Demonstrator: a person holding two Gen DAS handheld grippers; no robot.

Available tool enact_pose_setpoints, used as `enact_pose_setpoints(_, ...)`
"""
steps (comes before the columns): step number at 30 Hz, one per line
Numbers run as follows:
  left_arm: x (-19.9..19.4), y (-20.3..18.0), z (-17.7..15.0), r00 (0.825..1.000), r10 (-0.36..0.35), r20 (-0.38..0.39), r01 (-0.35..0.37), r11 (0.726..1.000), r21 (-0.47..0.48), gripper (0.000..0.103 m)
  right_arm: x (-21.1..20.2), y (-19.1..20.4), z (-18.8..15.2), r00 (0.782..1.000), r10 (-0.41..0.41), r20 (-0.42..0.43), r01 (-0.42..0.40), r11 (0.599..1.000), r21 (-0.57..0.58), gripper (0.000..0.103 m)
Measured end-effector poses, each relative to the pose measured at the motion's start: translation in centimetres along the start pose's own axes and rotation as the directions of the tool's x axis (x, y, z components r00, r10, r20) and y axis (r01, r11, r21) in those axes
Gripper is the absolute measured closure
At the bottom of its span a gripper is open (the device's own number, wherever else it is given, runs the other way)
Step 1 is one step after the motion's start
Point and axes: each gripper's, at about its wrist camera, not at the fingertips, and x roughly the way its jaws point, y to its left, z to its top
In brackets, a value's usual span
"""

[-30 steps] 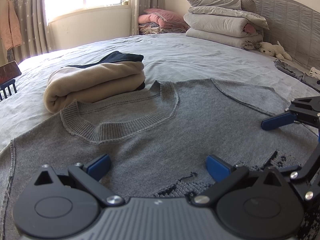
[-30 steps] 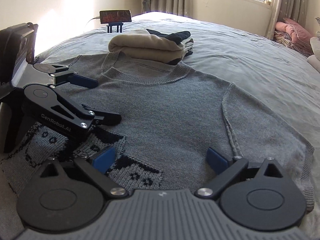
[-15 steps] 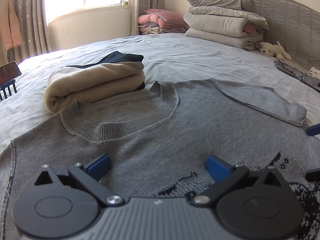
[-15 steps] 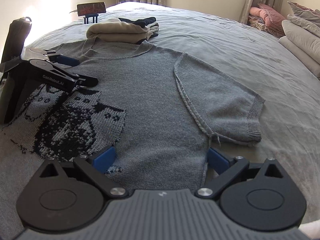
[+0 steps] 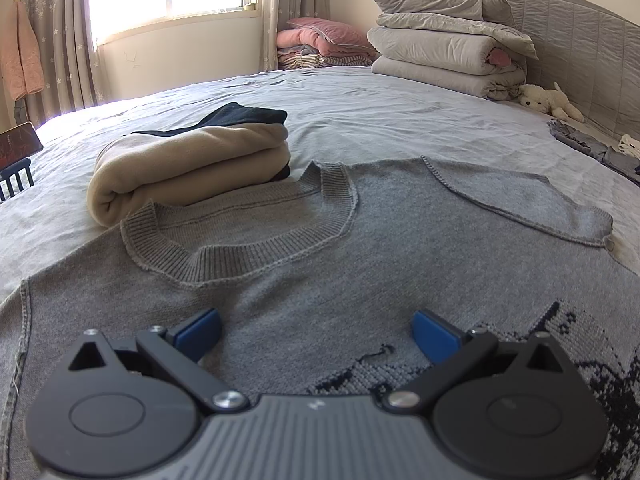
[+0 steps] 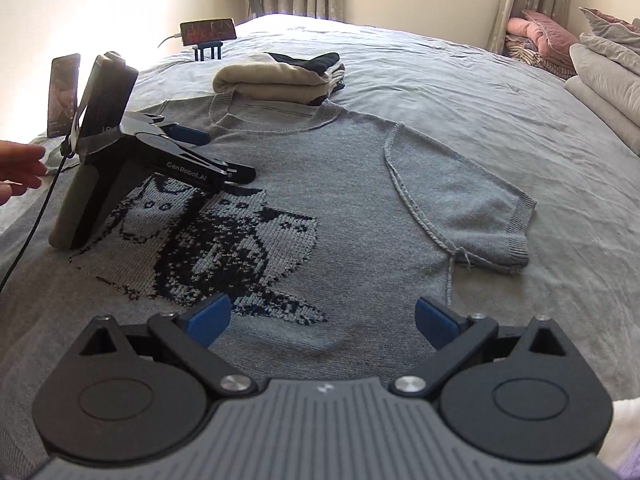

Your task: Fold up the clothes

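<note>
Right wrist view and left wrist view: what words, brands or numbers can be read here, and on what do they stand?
"GenRobot.AI": white letters on the black arm of the left gripper, seen in the right wrist view.
Phone on the stand: its screen shows reddish marks, too blurred to read.
Second phone by the left gripper: screen unreadable.
Grey sweater: a knitted cat picture, no words.
Left wrist view: no readable text.

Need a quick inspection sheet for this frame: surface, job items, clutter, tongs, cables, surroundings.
Surface: bed with grey sheet, lightly wrinkled.
Job's things: grey knit sweater spread flat, cat pattern up, sleeve out; folded beige garment at its collar, dark garment on top.
Clutter: phone on stand; stuffed toy; loose clothes.
Tongs: left tongs open, resting on the sweater; right tongs open, over the hem.
Cables: black cable from the left unit.
Surroundings: stacked bedding, curtains, window.
</note>
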Motion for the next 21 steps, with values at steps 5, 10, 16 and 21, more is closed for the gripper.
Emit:
enact_pose_setpoints(5, 0.0, 0.0, 0.0, 1.0, 0.002, 0.0, -0.002, 1.0, 0.003, 0.0, 1.2, 2.2, 0.1, 0.999, 0.045, 0.002, -0.045, 0.998, -0.043, 0.003)
enact_pose_setpoints(10, 0.0, 0.0, 0.0, 1.0, 0.002, 0.001, -0.002, 1.0, 0.003, 0.0, 2.4, 3.4, 0.2, 0.997, 0.078, 0.007, -0.077, 0.996, -0.033, 0.003)
enact_pose_setpoints(16, 0.1, 0.0, 0.1, 1.0, 0.002, -0.004, -0.002, 1.0, -0.003, 0.0, 3.6, 4.0, -0.4, 0.996, 0.089, 0.013, -0.089, 0.996, -0.021, 0.0)
enact_pose_setpoints(21, -0.7, -0.2, 0.0, 1.0, 0.008, -0.002, -0.008, 1.0, -0.026, 0.0, 3.6, 4.2, -0.8, 0.996, 0.084, 0.034, -0.083, 0.996, -0.027, 0.0)
